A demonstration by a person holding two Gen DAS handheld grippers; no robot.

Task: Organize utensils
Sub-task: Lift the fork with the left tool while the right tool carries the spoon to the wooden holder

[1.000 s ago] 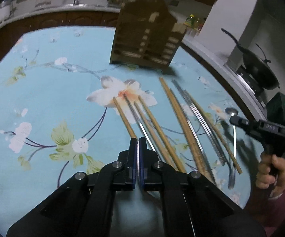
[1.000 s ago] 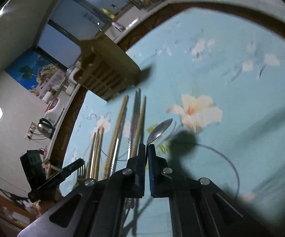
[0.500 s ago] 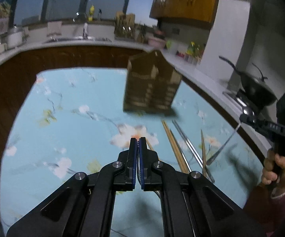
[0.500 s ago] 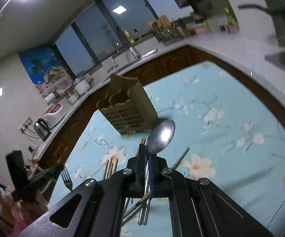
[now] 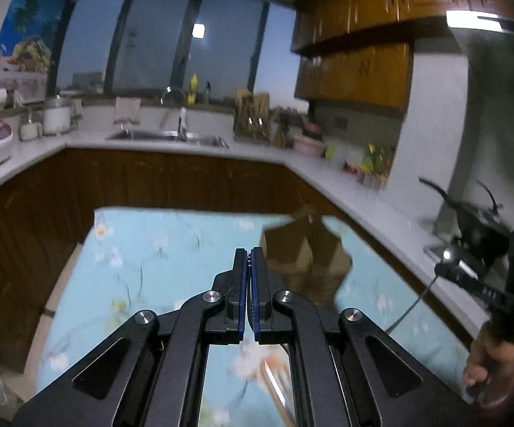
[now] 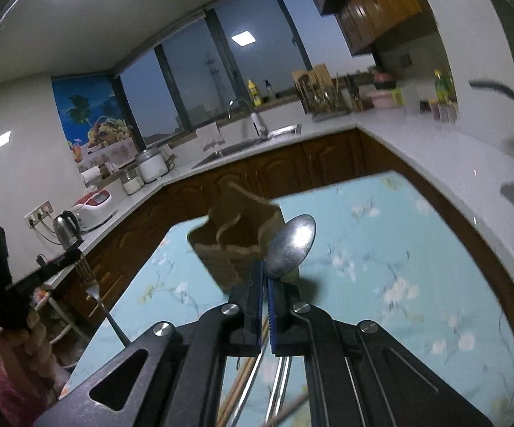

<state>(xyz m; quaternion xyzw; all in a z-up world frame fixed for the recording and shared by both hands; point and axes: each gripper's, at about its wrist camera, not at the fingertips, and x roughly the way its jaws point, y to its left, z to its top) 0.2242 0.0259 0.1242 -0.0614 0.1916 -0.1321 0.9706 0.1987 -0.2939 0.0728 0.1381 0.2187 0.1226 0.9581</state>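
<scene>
Since a second ago both claws have risen off the flowered counter (image 6: 417, 249): the views then looked down on the row of chopsticks, and now the kitchen windows fill the upper half of each frame, with the spoon lifted along.

The counter fills the lower middle of both views. On it, just above centre in the right wrist view, stands the wooden utensil holder (image 6: 235, 245), blurred by motion, its compartments hard to tell apart. The left claw (image 5: 249, 295) sits at lower centre of its own view, its pads pressed together; that view shows nothing between them, though the right wrist view shows a fork (image 6: 95, 295) hanging below it at the left edge, tines up, so the fork seems pinched there. The right claw (image 6: 263, 306) pinches the spoon (image 6: 290, 245), whose bowl stands above the pads and overlaps the holder's right side.

The spoon looks like stiff, light, smooth metal, likely to slip or swivel in a narrow pinch; the hold is at the neck just under the bowl, and a grip further down the handle would probably steady it. Its handle is hidden behind the claw body. The chopsticks (image 6: 246, 388) show only as slivers at the bottom, too cut off to count.
</scene>
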